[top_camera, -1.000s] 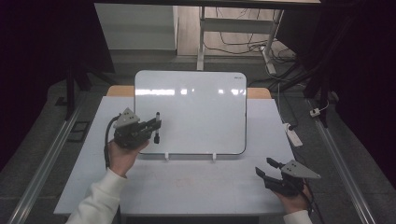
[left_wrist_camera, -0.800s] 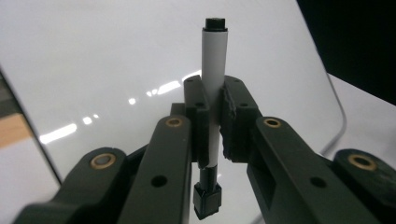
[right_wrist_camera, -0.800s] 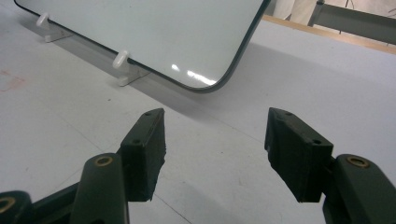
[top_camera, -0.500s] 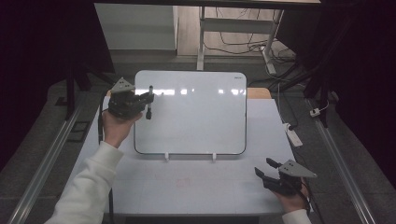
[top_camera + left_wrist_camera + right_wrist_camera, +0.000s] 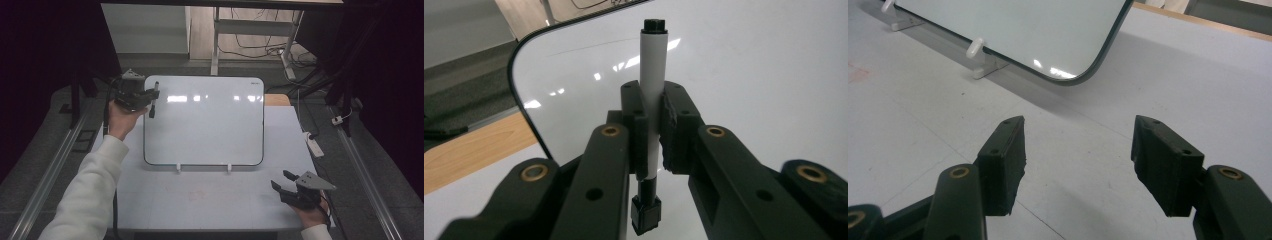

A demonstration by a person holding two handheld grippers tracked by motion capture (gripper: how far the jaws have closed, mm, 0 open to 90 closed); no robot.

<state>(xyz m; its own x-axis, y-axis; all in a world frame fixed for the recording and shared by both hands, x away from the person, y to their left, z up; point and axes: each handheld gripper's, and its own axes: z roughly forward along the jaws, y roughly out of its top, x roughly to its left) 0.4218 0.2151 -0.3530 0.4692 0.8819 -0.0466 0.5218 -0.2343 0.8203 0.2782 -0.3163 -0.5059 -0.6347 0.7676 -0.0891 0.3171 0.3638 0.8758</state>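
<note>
Left gripper, at the ten o'clock corner of the whiteboard, clamps a marker between closed jaws. The marker has a white barrel with black ends; whether its cap is on cannot be told. The board appears unmarked, so writing seemingly remains. Right gripper rests at five o'clock, jaws apart, empty.

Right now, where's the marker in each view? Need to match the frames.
High view: marker at upper left, clamped in the left gripper over the whiteboard's top-left corner.
Left gripper view: marker dead centre, standing upright between the two pads, black ends above and below.
Right gripper view: open jaws over the table; no marker to place here.
Shared landmark: the whiteboard, with its dark rounded edge.
</note>
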